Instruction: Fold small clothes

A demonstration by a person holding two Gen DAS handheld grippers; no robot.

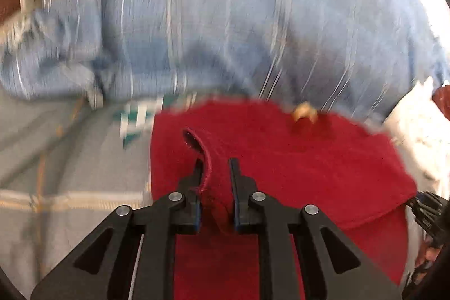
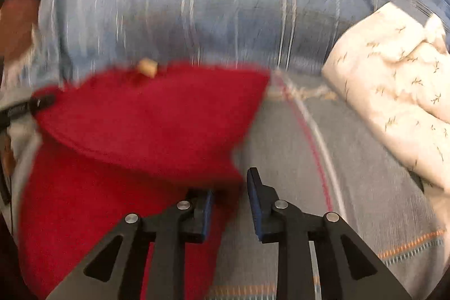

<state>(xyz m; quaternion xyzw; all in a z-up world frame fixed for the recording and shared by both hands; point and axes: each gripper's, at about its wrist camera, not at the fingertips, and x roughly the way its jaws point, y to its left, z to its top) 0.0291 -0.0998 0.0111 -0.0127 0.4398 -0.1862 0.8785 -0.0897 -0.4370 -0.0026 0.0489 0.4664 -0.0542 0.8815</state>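
A red garment (image 1: pixel 281 159) lies on a grey striped cover (image 1: pixel 70 145), with a small tan label (image 1: pixel 303 111) at its far edge. My left gripper (image 1: pixel 216 162) is shut on a raised hem of the red cloth, which runs up between the fingers. In the right wrist view the same red garment (image 2: pixel 140 117) fills the left half, one layer folded over another. My right gripper (image 2: pixel 230 182) is at its right corner. The cloth covers the left fingertip and sits between the jaws, which are pinched on it. Both views are blurred.
A large blue striped cloth (image 1: pixel 211 18) is heaped behind the red garment. A folded white cloth with a small leaf print (image 2: pixel 393 80) lies at the right on the grey cover (image 2: pixel 365 215). The left gripper's black body (image 2: pixel 28 106) shows at the left edge.
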